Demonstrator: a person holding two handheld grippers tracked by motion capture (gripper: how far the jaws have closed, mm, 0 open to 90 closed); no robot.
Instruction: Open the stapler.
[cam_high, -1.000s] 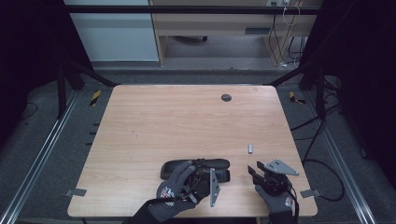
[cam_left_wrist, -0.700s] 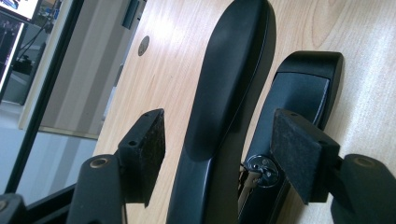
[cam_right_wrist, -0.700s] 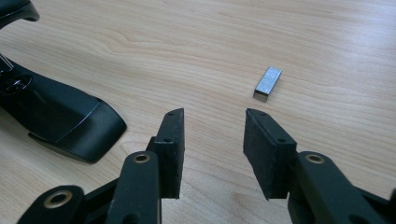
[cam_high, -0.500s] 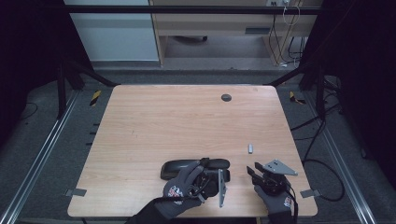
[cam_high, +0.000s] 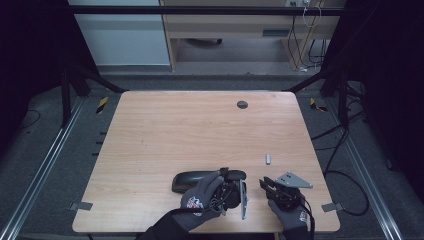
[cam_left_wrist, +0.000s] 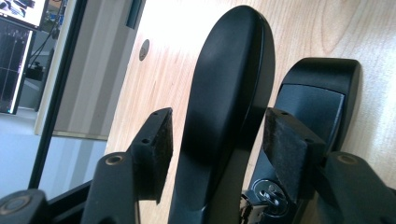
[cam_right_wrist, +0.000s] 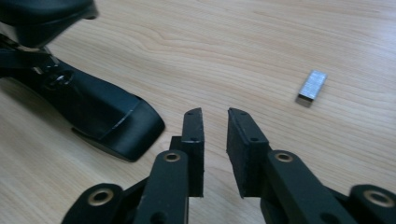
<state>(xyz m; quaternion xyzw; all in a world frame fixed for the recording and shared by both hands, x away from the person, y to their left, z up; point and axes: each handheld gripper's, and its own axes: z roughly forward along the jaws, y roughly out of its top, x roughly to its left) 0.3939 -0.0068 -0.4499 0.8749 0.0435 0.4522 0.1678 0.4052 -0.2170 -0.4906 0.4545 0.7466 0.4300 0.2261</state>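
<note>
near the tabletop (cam_high: 150, 130) front edge, left tool (cam_left_wrist: 217, 140) had shifted rightward, jaws apart astride a black stapler (cam_left_wrist: 224, 93); right tool (cam_right_wrist: 215, 135) released, empty, beside a small metal block (cam_right_wrist: 312, 85).

A stapler (cam_high: 200, 180) lay on the table (cam_high: 165, 135) near its front edge, with the left gripper (cam_high: 231, 192) at its right end and the right gripper (cam_high: 267, 184) just to the right of that. A small metal block (cam_high: 268, 159) sat behind the right gripper (apart from it). A round hole (cam_high: 242, 104) lay far back on the table.
</note>
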